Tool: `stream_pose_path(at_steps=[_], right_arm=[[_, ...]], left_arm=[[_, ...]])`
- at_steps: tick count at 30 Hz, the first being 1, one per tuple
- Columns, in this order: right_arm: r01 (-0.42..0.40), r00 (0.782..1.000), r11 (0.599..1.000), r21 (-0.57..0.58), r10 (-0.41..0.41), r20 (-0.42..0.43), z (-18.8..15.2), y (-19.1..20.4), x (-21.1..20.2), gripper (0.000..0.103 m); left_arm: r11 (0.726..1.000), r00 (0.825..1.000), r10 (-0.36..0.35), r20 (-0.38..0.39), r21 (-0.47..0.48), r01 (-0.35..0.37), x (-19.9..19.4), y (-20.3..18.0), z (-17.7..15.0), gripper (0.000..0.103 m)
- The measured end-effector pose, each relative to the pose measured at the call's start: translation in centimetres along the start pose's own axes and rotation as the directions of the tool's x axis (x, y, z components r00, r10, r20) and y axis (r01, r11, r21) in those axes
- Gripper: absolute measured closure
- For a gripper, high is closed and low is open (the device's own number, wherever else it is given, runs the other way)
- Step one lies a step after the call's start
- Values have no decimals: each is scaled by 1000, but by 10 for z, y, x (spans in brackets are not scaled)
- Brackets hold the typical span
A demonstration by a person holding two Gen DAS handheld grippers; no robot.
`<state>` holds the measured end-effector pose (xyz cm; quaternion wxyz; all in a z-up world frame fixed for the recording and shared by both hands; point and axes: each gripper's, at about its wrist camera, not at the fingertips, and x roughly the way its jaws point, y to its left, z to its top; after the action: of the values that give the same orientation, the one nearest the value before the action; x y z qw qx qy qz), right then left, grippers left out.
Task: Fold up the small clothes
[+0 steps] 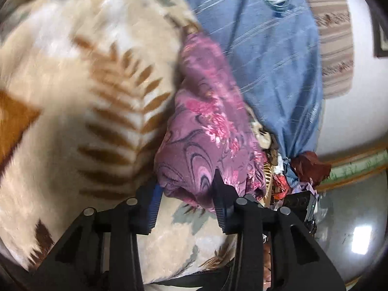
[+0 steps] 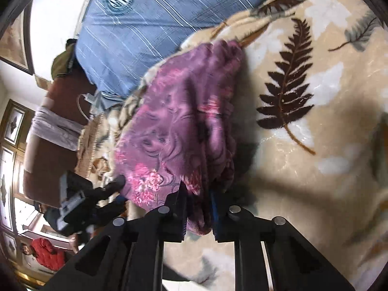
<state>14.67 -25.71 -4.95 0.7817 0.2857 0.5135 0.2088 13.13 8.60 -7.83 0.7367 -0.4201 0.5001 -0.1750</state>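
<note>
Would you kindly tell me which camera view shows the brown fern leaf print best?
The right wrist view: the fern leaf print is sharp and whole on the blanket. The left wrist view shows it motion-blurred and paler.
</note>
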Motion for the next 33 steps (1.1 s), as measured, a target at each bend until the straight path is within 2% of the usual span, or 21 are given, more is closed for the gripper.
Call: stream_pose_path(at_steps=[1, 3, 4, 6, 7, 9, 11, 12, 13, 14, 15, 18, 20, 22, 23, 26, 27, 29, 31, 33], right_arm=[[22, 1000, 1000, -3, -22, -5, -2, 0, 2, 88], [122, 992, 992, -30, -123, -32, -2, -8, 26, 88], [106, 994, 994, -30, -107, -22, -2, -13, 34, 88], [40, 999, 998, 52, -40, -8, -2, -24, 30, 87], [38, 999, 997, 63, -38, -6, -3, -24, 28, 88], [75, 997, 997, 20, -75, 8, -9, -20, 27, 85], [92, 995, 996, -15, -92, 27, -20, -10, 20, 69], [111, 993, 993, -28, -110, 33, -27, -5, 17, 49], [137, 990, 989, -58, -134, 49, -40, 1, 11, 39], [152, 987, 986, -74, -148, 59, -50, 2, 8, 38], [175, 984, 981, -87, -171, 59, -63, 3, 5, 38], [253, 967, 956, -148, -244, 73, -94, 11, -3, 35], [290, 956, 945, -152, -279, 90, -114, 12, -7, 33], [310, 949, 939, -149, -296, 107, -125, 11, -10, 33], [323, 944, 935, -146, -309, 112, -132, 8, -15, 33], [374, 926, 917, -136, -361, 111, -139, 10, -17, 33], [400, 915, 907, -135, -386, 114, -142, 10, -19, 33], [470, 881, 873, -130, -455, 129, -148, 11, -27, 33], [523, 849, 841, -139, -499, 176, -155, 19, -42, 34], [559, 825, 811, -173, -522, 217, -161, 34, -59, 33]], left_arm=[[1000, 1000, 13, 4, -6, -13, 6, 4, -3, 69], [1000, 1000, 24, 20, 11, -24, 7, 3, -4, 69], [999, 999, 26, 23, 20, -27, 6, 1, -5, 69], [998, 999, 39, 37, 48, -41, 5, 0, -8, 68], [997, 998, 50, 43, 62, -53, 6, -2, -8, 65], [989, 991, 115, 73, 88, -121, 4, -8, -12, 50], [971, 976, 183, 120, 134, -199, -3, -17, -24, 38], [948, 958, 241, 155, 175, -267, -6, -22, -37, 34], [912, 932, 309, 191, 218, -347, -7, -26, -51, 31], [883, 912, 354, 210, 245, -399, -6, -26, -61, 31], [838, 884, 404, 237, 291, -461, -2, -28, -77, 31], [706, 810, 487, 327, 398, -586, 9, -39, -117, 31], [649, 785, 516, 343, 441, -620, 18, -43, -137, 31], [587, 747, 545, 382, 463, -664, 23, -45, -154, 30], [569, 737, 545, 399, 469, -675, 22, -46, -161, 30], [572, 733, 551, 399, 460, -680, 18, -49, -167, 31], [570, 723, 550, 417, 445, -691, 12, -51, -169, 31], [560, 696, 546, 467, 414, -717, -3, -59, -175, 30], [539, 667, 541, 512, 397, -743, -20, -73, -180, 30], [519, 651, 533, 541, 399, -756, -34, -86, -184, 30]])
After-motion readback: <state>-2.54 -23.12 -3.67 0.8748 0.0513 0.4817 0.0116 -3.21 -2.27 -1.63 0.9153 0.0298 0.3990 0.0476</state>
